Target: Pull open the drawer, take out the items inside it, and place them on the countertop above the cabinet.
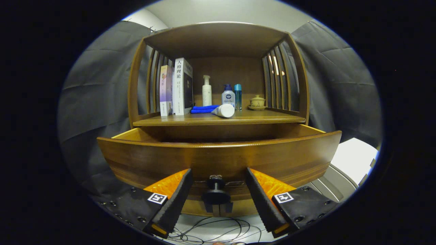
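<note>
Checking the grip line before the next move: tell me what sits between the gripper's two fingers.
In the gripper view, the drawer's dark round knob sits between the fingers of the open gripper, untouched by either. Behind it is the pulled-out drawer front.

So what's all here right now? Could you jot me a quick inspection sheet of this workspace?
Surface: countertop crowded at the back, bare along its front edge.
Job's things: drawer pulled open; its inside is hidden.
Clutter: books, pump bottle, two small bottles, blue cloth, white tube lying down, lidded cup.
Grippers: gripper open, fingers either side of the drawer knob, not touching.
Cables: thin wires below.
Surroundings: dark cloth walls.
</note>
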